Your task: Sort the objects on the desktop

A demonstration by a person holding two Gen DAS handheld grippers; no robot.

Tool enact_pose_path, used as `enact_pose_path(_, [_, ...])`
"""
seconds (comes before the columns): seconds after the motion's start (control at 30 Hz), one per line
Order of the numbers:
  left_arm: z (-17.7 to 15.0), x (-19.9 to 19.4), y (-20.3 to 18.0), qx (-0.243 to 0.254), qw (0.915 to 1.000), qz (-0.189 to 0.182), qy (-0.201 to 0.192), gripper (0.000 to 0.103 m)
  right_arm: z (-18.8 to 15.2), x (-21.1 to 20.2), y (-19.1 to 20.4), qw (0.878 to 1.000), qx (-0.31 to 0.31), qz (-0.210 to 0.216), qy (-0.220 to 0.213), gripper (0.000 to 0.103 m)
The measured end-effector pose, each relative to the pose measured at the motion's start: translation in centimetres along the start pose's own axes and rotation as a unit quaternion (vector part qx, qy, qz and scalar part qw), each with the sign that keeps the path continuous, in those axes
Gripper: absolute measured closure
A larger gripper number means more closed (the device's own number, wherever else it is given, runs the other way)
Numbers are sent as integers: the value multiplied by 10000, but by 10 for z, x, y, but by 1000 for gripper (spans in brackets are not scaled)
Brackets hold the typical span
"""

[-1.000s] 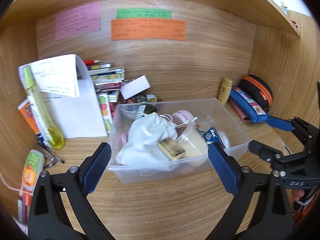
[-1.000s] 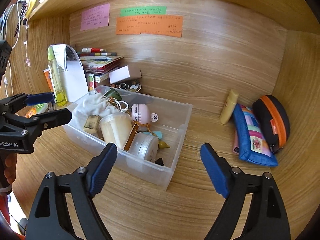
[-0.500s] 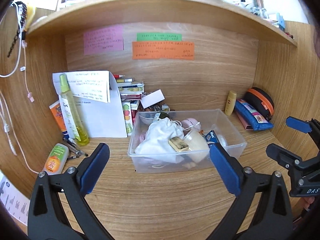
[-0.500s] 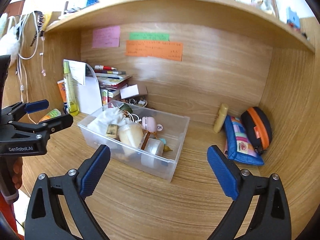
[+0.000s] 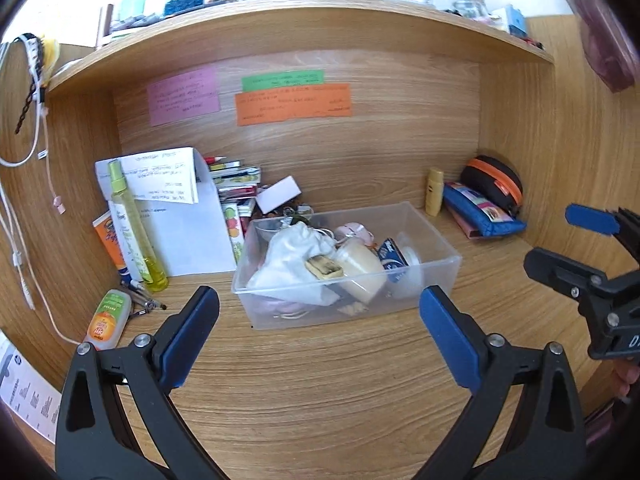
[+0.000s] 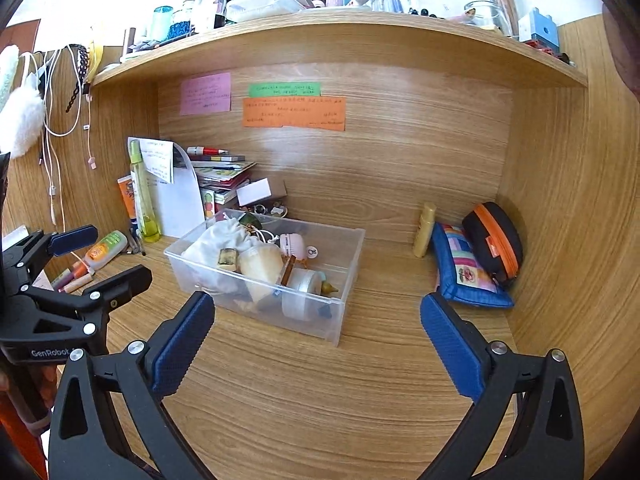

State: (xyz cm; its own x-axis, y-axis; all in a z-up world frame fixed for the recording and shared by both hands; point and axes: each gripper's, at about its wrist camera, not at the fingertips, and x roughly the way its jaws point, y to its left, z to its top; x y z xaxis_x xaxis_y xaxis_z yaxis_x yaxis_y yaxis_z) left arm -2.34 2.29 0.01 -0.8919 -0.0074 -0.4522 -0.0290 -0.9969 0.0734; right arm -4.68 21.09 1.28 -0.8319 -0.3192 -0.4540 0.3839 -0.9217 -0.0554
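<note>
Both tongs stand wide apart with nothing between them: the left tongs (image 5: 318, 322) and the right tongs (image 6: 316, 326) hover above the bare wooden counter (image 6: 320, 380), in front of a clear plastic bin (image 6: 340, 312) that sits near the middle of the counter. Inside the bin lie a white cloth bag (image 5: 294, 258), a cream jar (image 6: 262, 268) and other small items. To the bin's right, well apart, a yellow tube (image 6: 425, 230) stands beside a blue pouch (image 6: 466, 276) and a black case with an orange zip (image 6: 496, 240). To its left stand a stack of books (image 5: 236, 196), a folded white paper (image 5: 188, 232) and a tall yellow-green spray bottle (image 5: 134, 232).
</note>
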Motion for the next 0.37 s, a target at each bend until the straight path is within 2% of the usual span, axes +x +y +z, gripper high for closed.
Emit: enact_pose_path(0.37, [3,-1,-3,-10,9998,-130,-145,1,4,2,-5,10000,18,-14,-11,0])
